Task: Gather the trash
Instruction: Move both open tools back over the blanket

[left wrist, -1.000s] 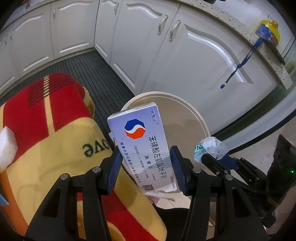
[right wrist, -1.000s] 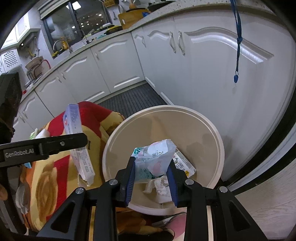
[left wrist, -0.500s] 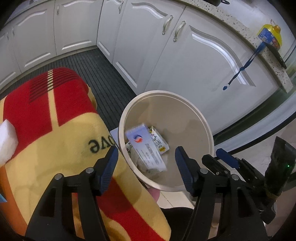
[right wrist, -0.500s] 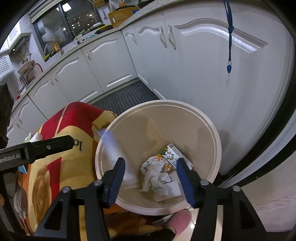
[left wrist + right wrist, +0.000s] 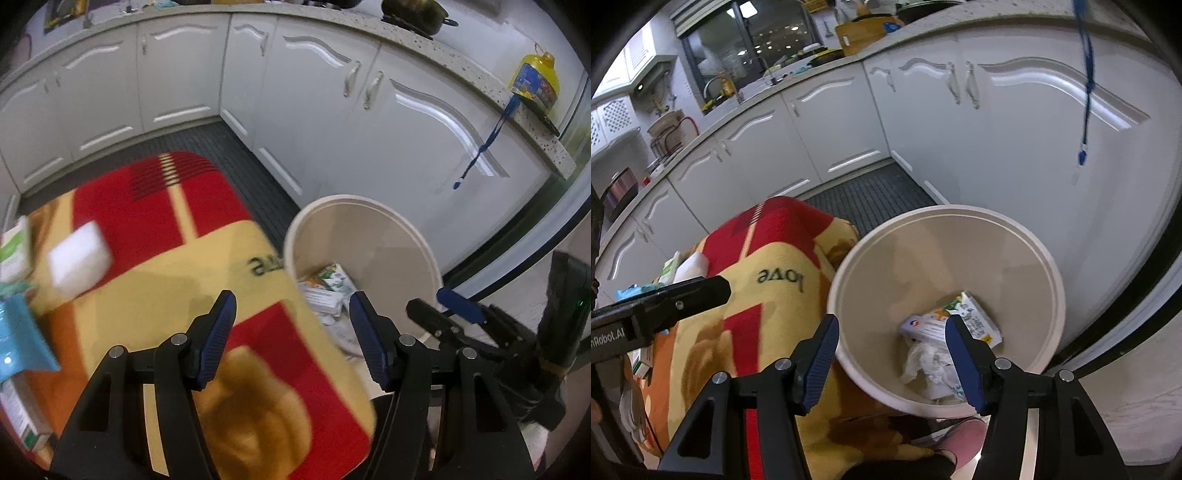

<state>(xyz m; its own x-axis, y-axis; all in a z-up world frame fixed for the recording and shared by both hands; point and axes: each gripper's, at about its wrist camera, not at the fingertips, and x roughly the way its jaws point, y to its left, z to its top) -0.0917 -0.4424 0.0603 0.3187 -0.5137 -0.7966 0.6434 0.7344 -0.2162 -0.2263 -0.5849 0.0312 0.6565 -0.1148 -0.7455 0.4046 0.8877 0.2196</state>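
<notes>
A cream round trash bin (image 5: 369, 206) (image 5: 1049, 266) stands on the floor by the white cabinets. In it lie a white medicine box (image 5: 923, 326), a green-printed carton (image 5: 979, 321) (image 5: 334, 278) and crumpled tissue (image 5: 929, 360). My left gripper (image 5: 291, 332) is open and empty over the edge of the red and yellow blanket (image 5: 155, 266). My right gripper (image 5: 892, 358) is open and empty at the bin's near rim. On the blanket lie a white pad (image 5: 79, 254), a blue packet (image 5: 18, 332) and small boxes (image 5: 14, 247).
White kitchen cabinets (image 5: 303, 92) (image 5: 1015, 129) run behind the bin. A dark ribbed mat (image 5: 871, 195) covers the floor by them. A blue lanyard (image 5: 484, 144) hangs off the counter under a yellow jar (image 5: 533, 79). The left gripper's arm (image 5: 657, 306) shows in the right wrist view.
A second ago my left gripper held the medicine box and my right a crumpled wrapper; both opened and dropped them into the bin. The left gripper has since swung left over the blanket.
</notes>
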